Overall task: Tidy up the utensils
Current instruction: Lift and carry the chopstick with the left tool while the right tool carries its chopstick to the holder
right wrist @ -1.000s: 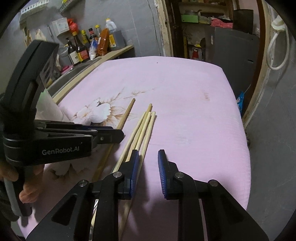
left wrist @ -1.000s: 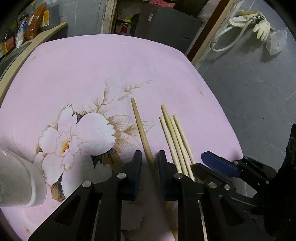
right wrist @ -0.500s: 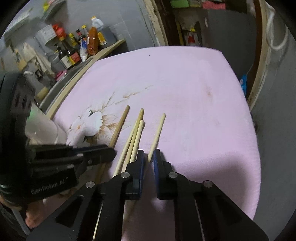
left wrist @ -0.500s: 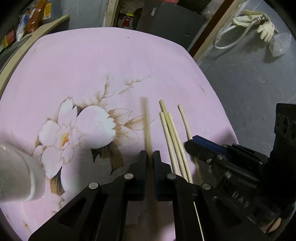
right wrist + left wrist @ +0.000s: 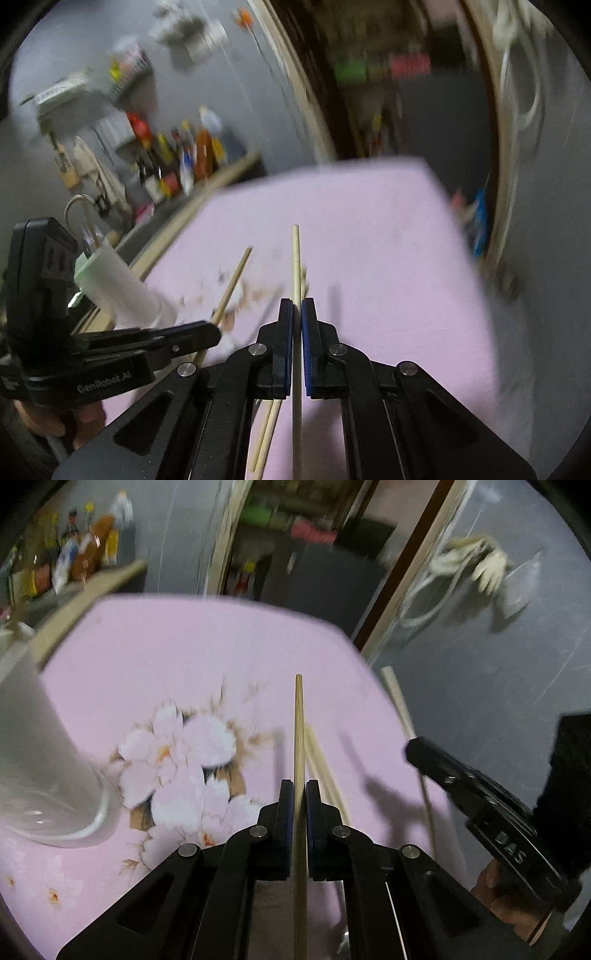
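My left gripper [image 5: 299,786] is shut on a tan wooden chopstick [image 5: 299,731] that sticks out straight ahead, lifted off the pink flowered cloth [image 5: 177,657]. My right gripper [image 5: 297,304] is shut on a paler chopstick [image 5: 295,258], also raised above the cloth. Two more pale chopsticks [image 5: 325,771] still lie on the cloth just right of the left gripper's fingers. In the left wrist view the right gripper [image 5: 413,744] shows at the right edge with its chopstick [image 5: 397,698] pointing up and away. In the right wrist view the left gripper [image 5: 216,330] holds its chopstick [image 5: 232,284] slanting upward.
A white cup-like holder [image 5: 40,760] stands on the cloth at the left, also visible as the white holder [image 5: 118,288] in the right wrist view. Sauce bottles [image 5: 184,155] line a shelf behind the table. The cloth's right edge [image 5: 373,664] drops to a grey floor with a white hose [image 5: 443,587].
Both grippers closed on a chopstick each, the left on the tan one and the right on a pale one pulled from the bundle, and both lifted them off the cloth while tilting up.
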`<control>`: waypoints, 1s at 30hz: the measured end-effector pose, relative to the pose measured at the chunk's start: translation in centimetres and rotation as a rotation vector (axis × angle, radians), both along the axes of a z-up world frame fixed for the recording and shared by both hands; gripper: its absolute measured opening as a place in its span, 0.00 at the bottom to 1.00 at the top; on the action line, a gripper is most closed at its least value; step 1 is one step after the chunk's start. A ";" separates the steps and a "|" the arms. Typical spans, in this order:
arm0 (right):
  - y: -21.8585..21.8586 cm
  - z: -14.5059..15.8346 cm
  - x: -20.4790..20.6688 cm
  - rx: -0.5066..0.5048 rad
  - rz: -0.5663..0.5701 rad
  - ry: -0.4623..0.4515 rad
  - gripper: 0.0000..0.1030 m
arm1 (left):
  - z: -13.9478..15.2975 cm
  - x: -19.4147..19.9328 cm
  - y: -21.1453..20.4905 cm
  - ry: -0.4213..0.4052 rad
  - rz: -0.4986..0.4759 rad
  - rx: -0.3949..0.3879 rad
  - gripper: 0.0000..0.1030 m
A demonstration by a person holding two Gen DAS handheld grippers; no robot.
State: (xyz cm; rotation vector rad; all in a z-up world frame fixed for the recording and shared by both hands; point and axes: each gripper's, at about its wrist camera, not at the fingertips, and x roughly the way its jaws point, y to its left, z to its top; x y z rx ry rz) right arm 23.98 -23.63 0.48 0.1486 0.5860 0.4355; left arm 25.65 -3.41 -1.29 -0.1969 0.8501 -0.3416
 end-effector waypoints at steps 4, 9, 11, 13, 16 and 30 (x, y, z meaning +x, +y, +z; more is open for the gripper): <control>0.6 2.9 -3.9 -0.016 -0.061 -0.255 0.03 | 2.5 -2.3 0.6 -0.180 0.024 -0.026 0.04; 1.9 6.1 -6.6 -0.018 -0.096 -0.511 0.03 | 6.0 -4.5 0.3 -0.383 0.046 -0.029 0.04; 2.4 7.1 -6.9 -0.006 -0.104 -0.583 0.03 | 7.5 -5.2 0.3 -0.445 0.048 -0.018 0.04; 3.1 8.0 -7.1 0.016 -0.106 -0.644 0.03 | 8.7 -5.6 0.3 -0.494 0.052 -0.003 0.04; 3.9 8.9 -7.5 0.045 -0.101 -0.716 0.03 | 10.9 -6.3 0.9 -0.567 0.065 0.009 0.04; 11.1 11.9 -4.7 0.355 0.120 -0.699 0.03 | 16.5 -6.6 14.8 -0.695 0.316 -0.085 0.04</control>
